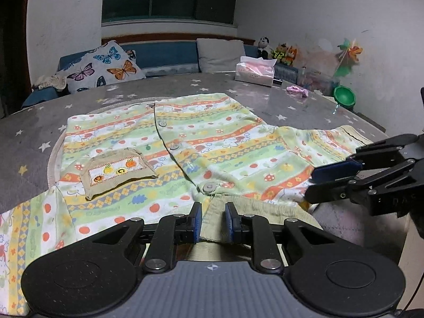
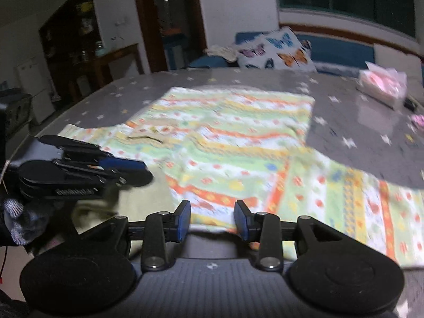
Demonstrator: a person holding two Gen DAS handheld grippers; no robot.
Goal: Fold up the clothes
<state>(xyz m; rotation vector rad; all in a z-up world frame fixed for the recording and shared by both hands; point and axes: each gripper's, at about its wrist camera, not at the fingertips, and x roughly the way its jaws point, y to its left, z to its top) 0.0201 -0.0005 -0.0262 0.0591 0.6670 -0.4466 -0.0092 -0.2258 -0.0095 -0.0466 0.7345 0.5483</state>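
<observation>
While right view blurs | left tongs (image 1: 213,216) parted astride shirt (image 1: 185,143) hem | right tongs (image 2: 212,218) parted, empty

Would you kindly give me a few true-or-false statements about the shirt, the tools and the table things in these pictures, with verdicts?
1. The shirt lies spread flat on the table. True.
2. The left tool is clamped shut on a sleeve. False: it is open, at the ribbed collar band.
3. A tissue pack sits at the table's far side. True.
4. The shirt's pocket is plain blue. False: it is beige with embroidered fruit.
5. The right tool is open. True.
</observation>
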